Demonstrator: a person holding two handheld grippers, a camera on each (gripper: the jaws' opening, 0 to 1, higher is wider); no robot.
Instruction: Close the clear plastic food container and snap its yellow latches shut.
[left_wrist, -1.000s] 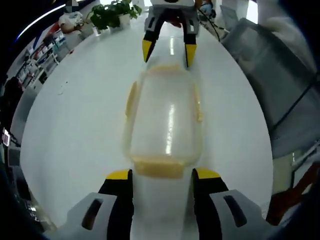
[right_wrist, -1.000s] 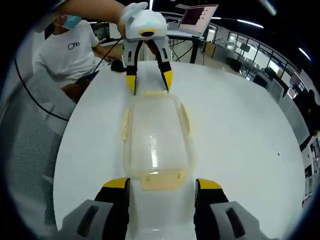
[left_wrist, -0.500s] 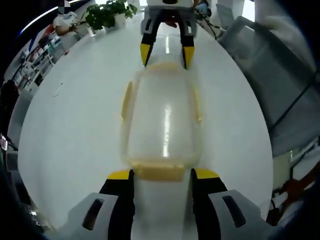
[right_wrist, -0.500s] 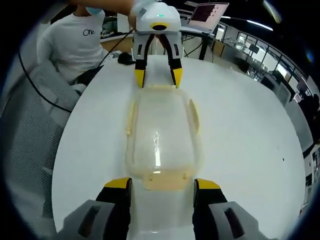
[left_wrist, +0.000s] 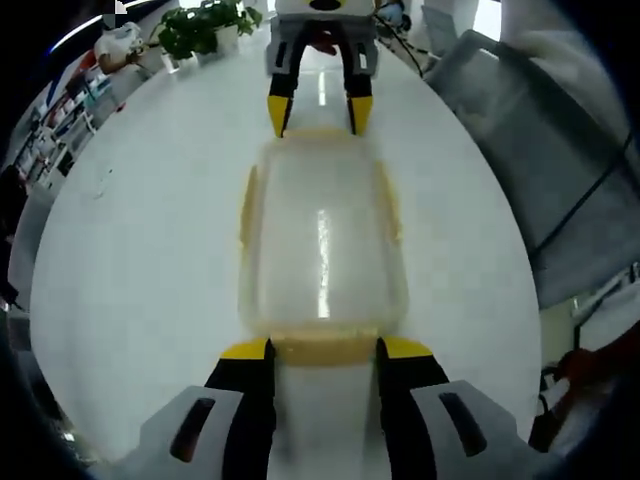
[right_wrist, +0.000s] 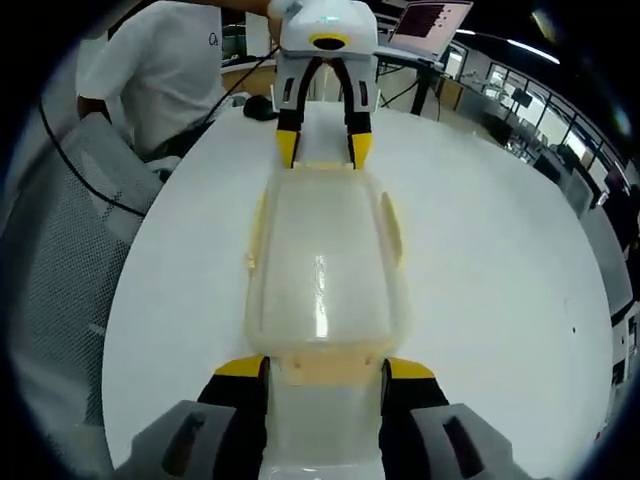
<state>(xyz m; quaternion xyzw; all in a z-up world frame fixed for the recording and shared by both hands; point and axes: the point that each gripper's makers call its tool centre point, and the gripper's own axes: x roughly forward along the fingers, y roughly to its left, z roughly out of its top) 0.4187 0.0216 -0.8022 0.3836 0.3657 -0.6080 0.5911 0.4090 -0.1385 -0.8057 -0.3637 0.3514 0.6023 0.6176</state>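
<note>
Clear plastic food container (left_wrist: 322, 238) lies lid-on on the white table (left_wrist: 140, 270), lengthwise between both grippers. Left gripper (left_wrist: 322, 350) jaws parted, flanking the near yellow latch (left_wrist: 323, 348), gripping nothing. Right gripper (right_wrist: 322, 369) likewise parted around its near latch (right_wrist: 324, 369).

The clear plastic container (left_wrist: 322, 240) is looking frosted and glossy, catching a bright streak of light along its lid. Its yellow latches (left_wrist: 322, 347) are showing as matt, translucent plastic. The white table (left_wrist: 140, 260) is gleaming smooth. On the right, a chair back (left_wrist: 545, 150) is showing grey mesh fabric.
</note>
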